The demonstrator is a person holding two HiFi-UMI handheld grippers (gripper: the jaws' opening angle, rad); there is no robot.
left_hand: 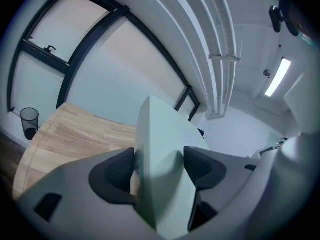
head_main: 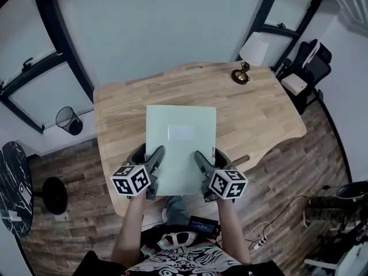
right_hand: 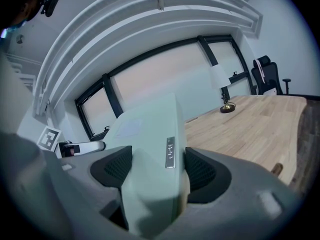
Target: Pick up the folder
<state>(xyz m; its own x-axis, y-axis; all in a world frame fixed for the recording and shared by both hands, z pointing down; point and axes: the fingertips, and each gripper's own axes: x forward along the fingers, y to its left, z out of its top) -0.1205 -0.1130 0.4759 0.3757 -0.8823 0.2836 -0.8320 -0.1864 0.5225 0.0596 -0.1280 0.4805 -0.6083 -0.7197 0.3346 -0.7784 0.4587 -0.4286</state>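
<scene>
I hold the pale green folder [head_main: 181, 148] by its near edge. My left gripper [head_main: 148, 154] is clamped on the near left corner and my right gripper [head_main: 210, 157] on the near right one, black pads [right_hand: 201, 170] pressed against both faces. The folder sits over the near part of the wooden table [head_main: 261, 111], and I judge it is already off the wood. Next I must raise both sides evenly so it does not twist. The white label [head_main: 181, 133] on the cover looks blank, and the small metal tag [right_hand: 170, 153] on the right edge bears marks too small to read.
</scene>
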